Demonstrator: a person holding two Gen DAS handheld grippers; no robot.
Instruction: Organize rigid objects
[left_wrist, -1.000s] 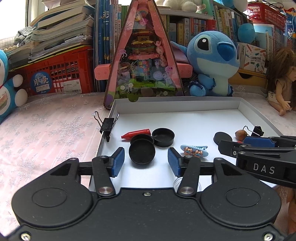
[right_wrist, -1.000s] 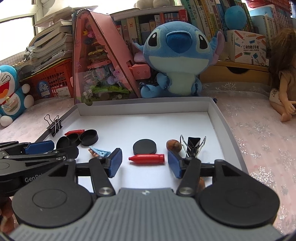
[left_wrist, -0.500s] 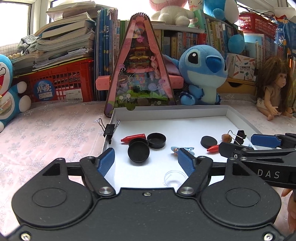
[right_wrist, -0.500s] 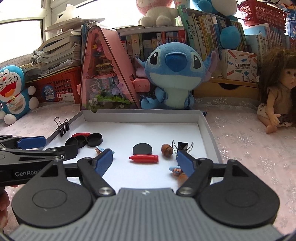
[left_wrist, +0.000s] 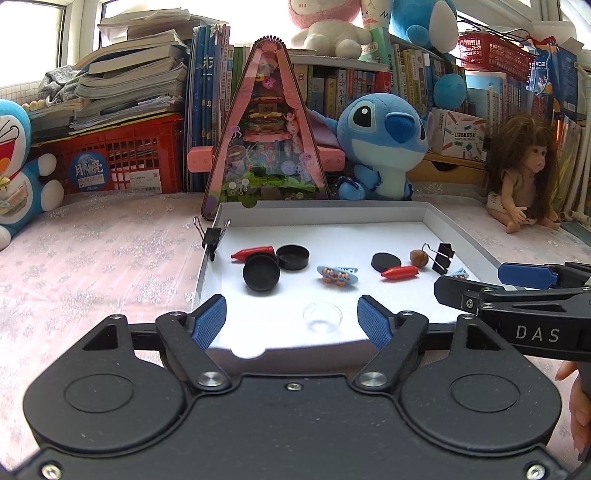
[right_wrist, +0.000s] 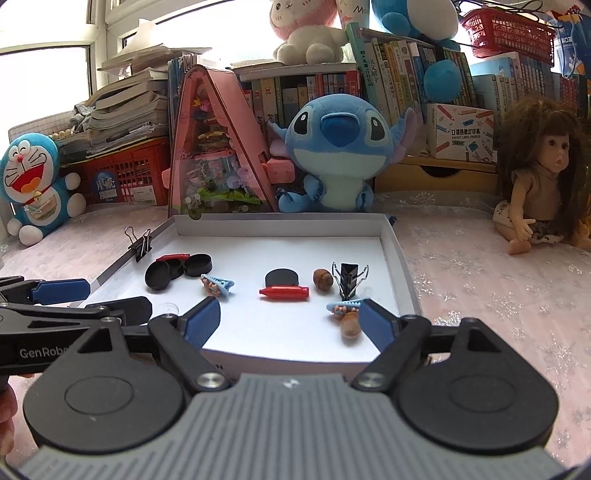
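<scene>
Your left gripper (left_wrist: 291, 321) and right gripper (right_wrist: 290, 323) are both opening wide, and neither one holds anything. All the small things sit in the white tray (right_wrist: 400, 273). Count them: three black caps (right_wrist: 159, 275) bunched at the left and one more alone in the middle, two red crayons (right_wrist: 284, 292), two blue hair clips (right_wrist: 217, 285), two brown nuts (right_wrist: 323, 279), two black binder clips (right_wrist: 348, 278), one clear little cup (left_wrist: 322, 316).

In my white tray (left_wrist: 454, 232), black caps (left_wrist: 275, 264) and a red crayon (left_wrist: 253, 253) are sitting left; a black disc (left_wrist: 385, 261), another red crayon (left_wrist: 399, 273), a nut (left_wrist: 418, 257) and a binder clip (left_wrist: 443, 257) are lying right.
</scene>
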